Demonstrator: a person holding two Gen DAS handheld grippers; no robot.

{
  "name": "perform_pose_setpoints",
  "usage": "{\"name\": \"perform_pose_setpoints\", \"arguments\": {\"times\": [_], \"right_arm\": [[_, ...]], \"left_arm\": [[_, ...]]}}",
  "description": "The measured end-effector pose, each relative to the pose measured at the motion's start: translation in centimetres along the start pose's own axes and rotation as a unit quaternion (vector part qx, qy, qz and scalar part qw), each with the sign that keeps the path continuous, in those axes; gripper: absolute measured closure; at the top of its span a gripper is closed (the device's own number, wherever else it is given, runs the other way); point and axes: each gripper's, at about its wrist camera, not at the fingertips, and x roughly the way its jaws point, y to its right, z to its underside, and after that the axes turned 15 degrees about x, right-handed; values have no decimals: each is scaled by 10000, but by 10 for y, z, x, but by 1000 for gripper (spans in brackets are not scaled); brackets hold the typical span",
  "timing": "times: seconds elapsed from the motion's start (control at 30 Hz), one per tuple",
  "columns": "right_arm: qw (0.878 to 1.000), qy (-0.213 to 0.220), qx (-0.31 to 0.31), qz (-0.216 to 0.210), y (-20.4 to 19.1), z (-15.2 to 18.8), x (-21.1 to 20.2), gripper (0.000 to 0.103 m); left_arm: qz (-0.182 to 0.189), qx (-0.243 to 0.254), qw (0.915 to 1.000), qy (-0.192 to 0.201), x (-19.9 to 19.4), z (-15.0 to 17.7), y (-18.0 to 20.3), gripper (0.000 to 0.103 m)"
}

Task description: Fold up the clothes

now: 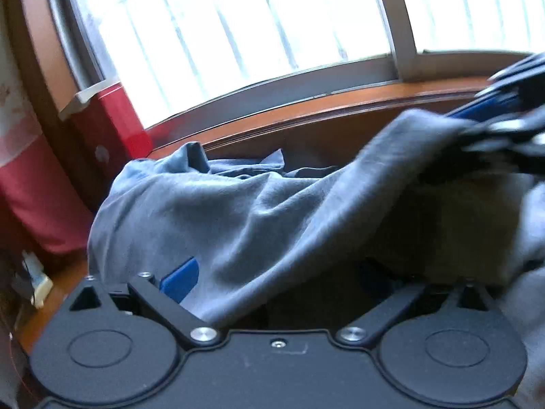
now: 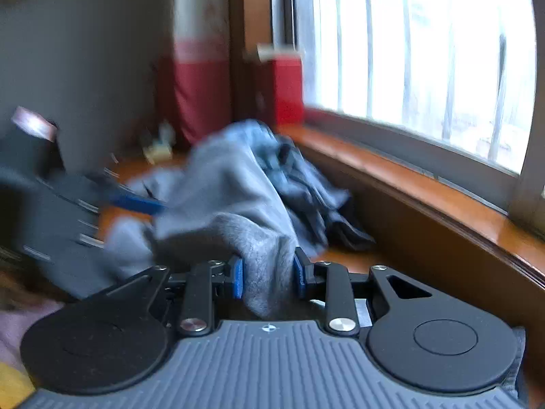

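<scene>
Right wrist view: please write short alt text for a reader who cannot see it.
The right gripper pinches a bunched fold of grey cloth between its blue pads, above a wooden surface beside a barred window. The picture is blurred.

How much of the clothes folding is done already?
Nothing looks folded yet. The grey garment lies bunched on the wooden surface, with a darker piece crumpled behind it. In hand: the right gripper has its jaws closed on a fold of the grey cloth, and the left gripper has cloth draped between its jaws. Left: spreading it flat and every fold.
</scene>
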Motion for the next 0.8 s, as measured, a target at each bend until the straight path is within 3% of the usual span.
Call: {"name": "perform_pose_setpoints", "arguments": {"times": [0.07, 0.1, 0.13, 0.2, 0.33, 0.4, 0.6, 0.63, 0.67, 0.73, 0.8], "right_arm": [[9999, -125, -88, -9, -3, 1, -12, 67], [9999, -83, -17, 151, 4, 1, -18, 56], [9994, -20, 72, 337, 12, 1, -26, 49], [9954, 109, 345, 886, 37, 3, -37, 12], [9630, 111, 1163, 2428, 121, 8, -39, 8], [9503, -33, 1404, 2780, 157, 14, -32, 12], [9441, -734, 821, 3106, 189, 36, 25, 18], [9468, -523, 815, 3070, 188, 38, 26, 19], [9477, -386, 884, 3042, 188, 40, 26, 29], [9447, -168, 1048, 3102, 188, 44, 25, 73], [9321, 116, 1244, 3400, 182, 49, 17, 78]], "left_arm": [[295, 149, 9993, -150, 17, -5, 6, 64], [395, 156, 9989, -196, 20, -6, 8, 73], [453, 120, 9987, -188, 22, -7, 7, 73], [569, 47, 9982, -172, 24, -9, 7, 73], [886, -723, 9934, -45, 25, -7, -13, 74], [942, -1056, 9899, 37, 26, -4, -22, 82], [751, -1378, 9869, 371, 18, -15, -32, 90], [722, -1439, 9860, 435, 15, -18, -33, 90], [687, -1497, 9850, 509, 11, -22, -34, 93], [608, -1596, 9830, 679, 4, -31, -38, 93], [502, -1571, 9824, 880, -10, -42, -40, 93]]}}
